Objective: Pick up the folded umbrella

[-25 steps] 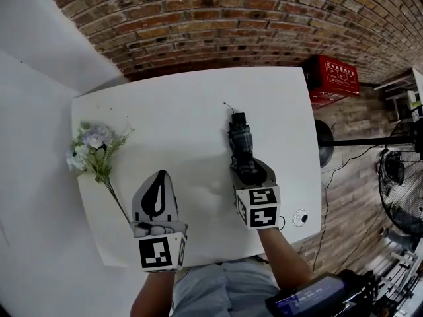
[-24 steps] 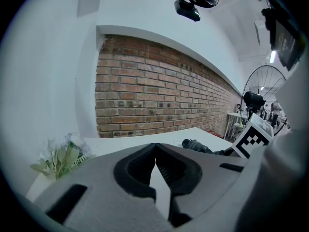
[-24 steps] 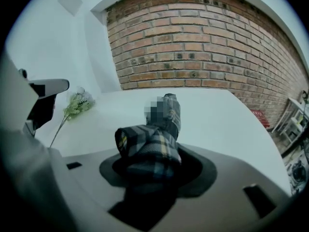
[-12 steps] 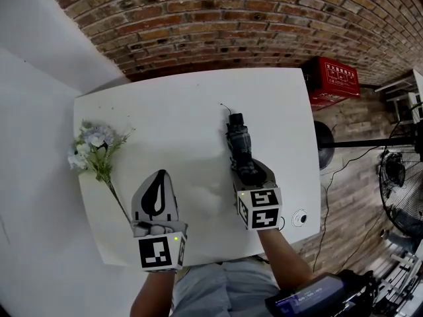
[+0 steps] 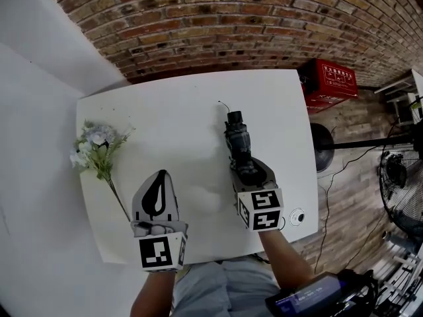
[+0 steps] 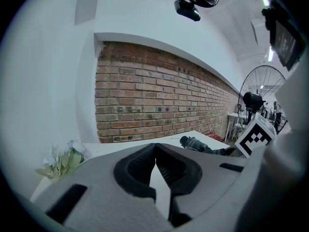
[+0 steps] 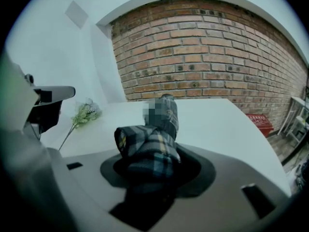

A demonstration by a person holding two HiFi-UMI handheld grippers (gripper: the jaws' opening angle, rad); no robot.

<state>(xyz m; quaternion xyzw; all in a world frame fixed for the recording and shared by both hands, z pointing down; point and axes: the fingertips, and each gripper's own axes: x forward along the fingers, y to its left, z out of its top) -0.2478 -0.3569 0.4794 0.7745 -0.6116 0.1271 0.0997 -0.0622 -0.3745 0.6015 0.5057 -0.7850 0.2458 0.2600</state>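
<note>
Grey plastic right gripper (image 5: 248, 172): jaws have just been closing and now sit about half apart, clamped round the near end of the dark plaid fabric folded umbrella (image 5: 238, 140). It is a soft, lumpy cylinder with a hard black tip, right of the middle of the white matt desk (image 5: 172, 104), pointing at the far edge. The end grip likely suits lifting; can't tell whether it is clear of the desk. Left gripper (image 5: 160, 177) is pinched closed and empty by the near edge. Pale artificial flower sprig (image 5: 96, 147) lies at the left edge.

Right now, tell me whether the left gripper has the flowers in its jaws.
No: the left gripper has its jaws shut tip to tip on nothing, and the flowers lie apart from it on the table.
</note>
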